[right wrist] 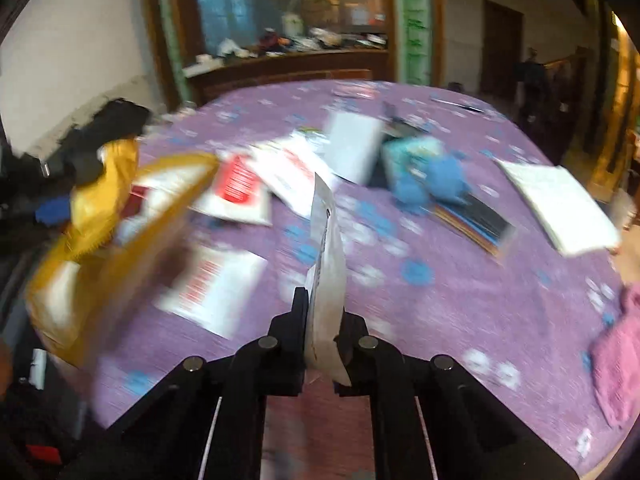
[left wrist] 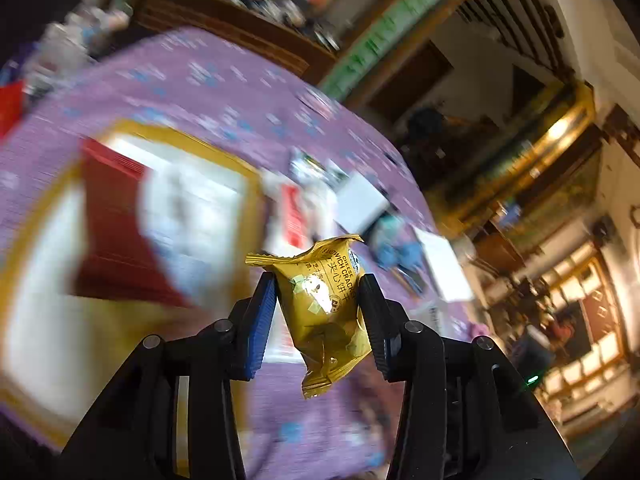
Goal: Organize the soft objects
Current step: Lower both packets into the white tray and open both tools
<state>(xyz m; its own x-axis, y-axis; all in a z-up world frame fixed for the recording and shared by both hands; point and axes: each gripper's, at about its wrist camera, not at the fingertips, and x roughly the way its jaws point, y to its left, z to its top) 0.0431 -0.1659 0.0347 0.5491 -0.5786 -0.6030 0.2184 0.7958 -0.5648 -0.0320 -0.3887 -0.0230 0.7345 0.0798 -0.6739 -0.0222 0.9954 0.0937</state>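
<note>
Above the purple-clothed table (right wrist: 460,292), we are carrying one packet in each gripper. Our left gripper (left wrist: 318,300) is pinching a yellow cracker packet (left wrist: 324,308) by its middle, so both crimped ends are sticking out free and the soft wrapper is not crumpling. Our right gripper (right wrist: 324,320) is closing flat on a thin white sachet (right wrist: 326,264), holding it on edge by its lower part, with the top standing up over the table. We are likely heading for the yellow-rimmed tray (left wrist: 176,132) near the table's left edge, where a red pack (left wrist: 112,224) is already lying. Motion blur is smearing the tray, the loose sachets and the blue soft toy (right wrist: 432,180) mid-table. A pink cloth (right wrist: 616,360) is being cut off at the right edge.
</note>
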